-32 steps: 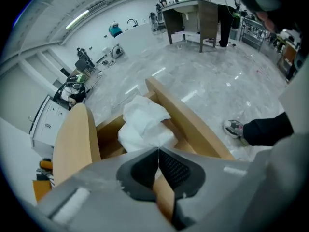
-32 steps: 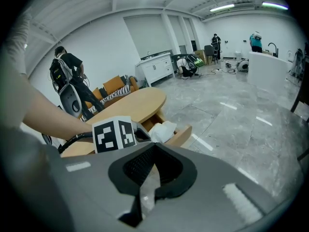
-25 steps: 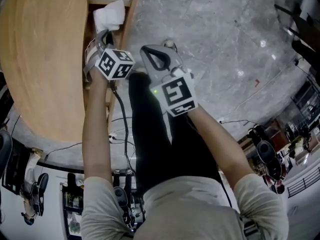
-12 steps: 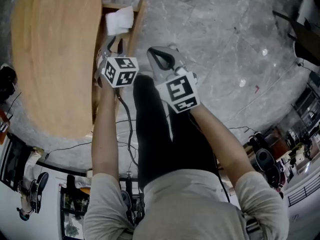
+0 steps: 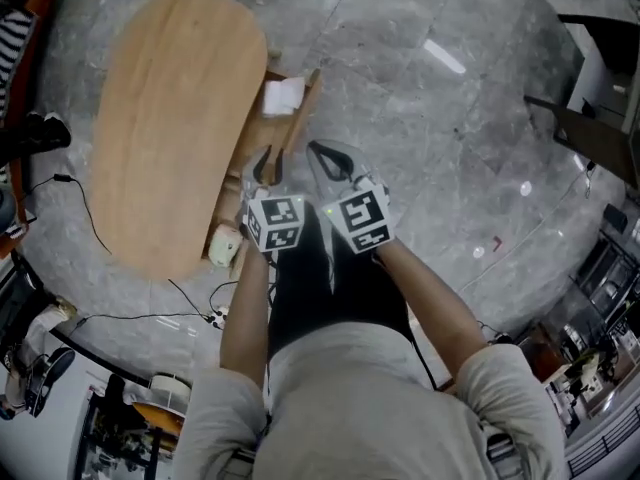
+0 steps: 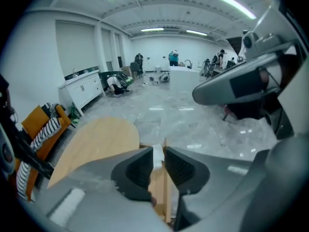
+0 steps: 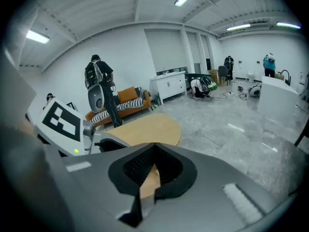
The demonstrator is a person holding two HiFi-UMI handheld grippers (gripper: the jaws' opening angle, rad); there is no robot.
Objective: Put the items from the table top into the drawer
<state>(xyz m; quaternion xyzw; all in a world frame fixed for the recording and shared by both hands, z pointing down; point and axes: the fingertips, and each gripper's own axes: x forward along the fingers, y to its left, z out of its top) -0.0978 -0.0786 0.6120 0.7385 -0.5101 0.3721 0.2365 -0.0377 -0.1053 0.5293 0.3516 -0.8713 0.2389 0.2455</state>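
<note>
**Raised and empty-handed**

Head view: left gripper [image 5: 266,161] over the open drawer [image 5: 306,103] at the edge of the oval table [image 5: 170,128], right gripper [image 5: 322,153] just beside, white cloth [image 5: 283,96] inside the drawer, cables [image 5: 150,316] on the floor; both grippers higher than a second ago.
Left gripper view: jaws slightly apart, just eased inward, empty.
Right gripper view: jaws closed, empty.

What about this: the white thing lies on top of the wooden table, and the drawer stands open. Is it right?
Not quite. In the head view the white thing lies inside the open drawer, not on the wooden table. The drawer does stand open.
</note>
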